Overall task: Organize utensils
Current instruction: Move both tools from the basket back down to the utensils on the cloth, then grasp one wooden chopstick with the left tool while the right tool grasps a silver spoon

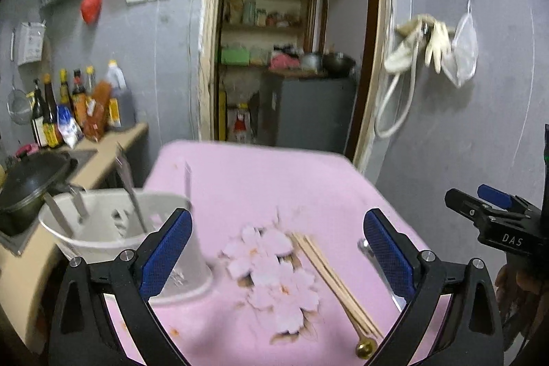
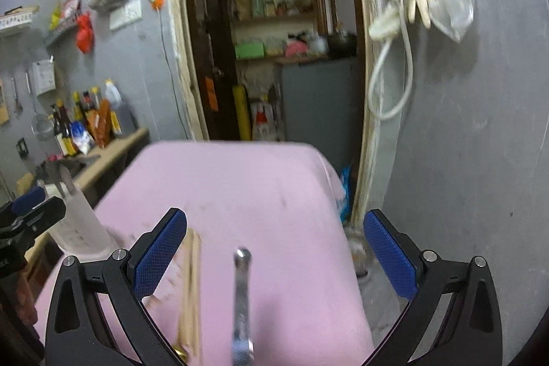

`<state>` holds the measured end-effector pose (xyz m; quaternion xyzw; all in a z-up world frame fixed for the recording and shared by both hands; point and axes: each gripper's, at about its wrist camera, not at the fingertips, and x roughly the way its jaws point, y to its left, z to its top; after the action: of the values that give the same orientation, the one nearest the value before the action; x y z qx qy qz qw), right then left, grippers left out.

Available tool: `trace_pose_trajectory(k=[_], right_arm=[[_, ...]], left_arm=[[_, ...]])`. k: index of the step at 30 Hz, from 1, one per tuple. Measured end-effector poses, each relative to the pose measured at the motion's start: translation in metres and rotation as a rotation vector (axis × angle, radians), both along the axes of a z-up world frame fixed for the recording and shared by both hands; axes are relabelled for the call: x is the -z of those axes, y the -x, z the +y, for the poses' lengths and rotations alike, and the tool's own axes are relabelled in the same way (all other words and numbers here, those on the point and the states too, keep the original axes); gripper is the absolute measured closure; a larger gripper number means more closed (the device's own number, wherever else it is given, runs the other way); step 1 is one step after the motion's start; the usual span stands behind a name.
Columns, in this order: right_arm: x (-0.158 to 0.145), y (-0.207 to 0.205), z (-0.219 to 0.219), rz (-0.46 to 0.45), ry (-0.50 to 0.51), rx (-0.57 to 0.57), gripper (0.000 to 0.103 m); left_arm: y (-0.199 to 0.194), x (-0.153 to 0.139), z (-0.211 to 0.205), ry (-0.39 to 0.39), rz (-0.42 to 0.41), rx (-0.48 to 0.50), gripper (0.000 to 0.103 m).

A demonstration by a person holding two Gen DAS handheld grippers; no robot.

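A white utensil holder (image 1: pixel 113 228) stands at the left of the pink-covered table (image 1: pixel 260 180) with several metal utensils upright in it. Wooden chopsticks (image 1: pixel 334 280) and a small gold spoon (image 1: pixel 365 349) lie on the cloth's flower print. A silver metal utensil (image 2: pixel 242 304) lies to their right. My left gripper (image 1: pixel 278 249) hovers open over the flower print, nothing between its fingers. My right gripper (image 2: pixel 274 252) is open above the silver utensil, with the chopsticks (image 2: pixel 192 290) by its left finger. The holder (image 2: pixel 79 225) shows at the left of the right wrist view.
A counter at the left carries sauce bottles (image 1: pixel 68 112) and a black wok (image 1: pixel 31 184). Behind the table an open doorway (image 1: pixel 291 57) shows shelves and a grey cabinet. Gloves and a hose (image 1: pixel 418 54) hang on the grey wall. The table's right edge drops to the floor (image 2: pixel 377 297).
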<state>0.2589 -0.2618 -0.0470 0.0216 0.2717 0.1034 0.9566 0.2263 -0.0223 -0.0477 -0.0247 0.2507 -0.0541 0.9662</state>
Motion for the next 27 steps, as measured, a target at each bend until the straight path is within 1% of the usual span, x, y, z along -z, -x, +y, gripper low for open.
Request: trace_pose_trajectory(k=[2,4,7,10,12,13,15,16,18,19,21,22,24,27], right_arm=[[0.012,-0.003,-0.005,0.033,0.008,-0.001,0.000],[0.026,-0.007,-0.009,0.071,0.018,-0.011,0.000],[0.042,-0.011,-0.009,0.121,0.039,-0.022,0.000],[0.056,-0.014,-0.006,0.174,0.051,-0.048,0.001],[0.063,-0.016,-0.003,0.202,0.061,-0.069,0.003],[0.067,-0.017,-0.002,0.214,0.068,-0.081,0.005],[0.073,-0.017,0.003,0.234,0.075,-0.113,0.009],[0.076,-0.017,0.005,0.242,0.084,-0.123,0.012],[0.081,-0.017,0.011,0.254,0.112,-0.135,0.016],[0.084,-0.017,0.013,0.260,0.119,-0.146,0.017],[0.088,-0.017,0.016,0.271,0.119,-0.156,0.020],[0.090,-0.019,0.018,0.279,0.121,-0.161,0.024],[0.093,-0.020,0.022,0.288,0.140,-0.168,0.029],[0.094,-0.020,0.024,0.285,0.150,-0.179,0.029]], left_arm=[[-0.007,0.014,-0.006,0.007,0.045,0.011,0.005],[-0.013,0.025,-0.010,0.019,0.071,0.005,0.005],[-0.023,0.040,-0.015,0.055,0.128,0.013,0.006],[-0.038,0.056,-0.019,0.080,0.197,0.016,0.010],[-0.048,0.063,-0.020,0.094,0.238,0.028,0.025],[-0.054,0.067,-0.020,0.101,0.263,0.033,0.029],[-0.063,0.073,-0.020,0.112,0.305,0.039,0.041],[-0.068,0.077,-0.020,0.118,0.328,0.044,0.043],[-0.075,0.083,-0.020,0.124,0.360,0.050,0.056],[-0.079,0.086,-0.020,0.123,0.381,0.056,0.060],[-0.085,0.090,-0.021,0.121,0.412,0.069,0.070],[-0.087,0.092,-0.022,0.123,0.428,0.077,0.073],[-0.092,0.098,-0.022,0.133,0.461,0.088,0.080],[-0.099,0.105,-0.022,0.146,0.496,0.097,0.086]])
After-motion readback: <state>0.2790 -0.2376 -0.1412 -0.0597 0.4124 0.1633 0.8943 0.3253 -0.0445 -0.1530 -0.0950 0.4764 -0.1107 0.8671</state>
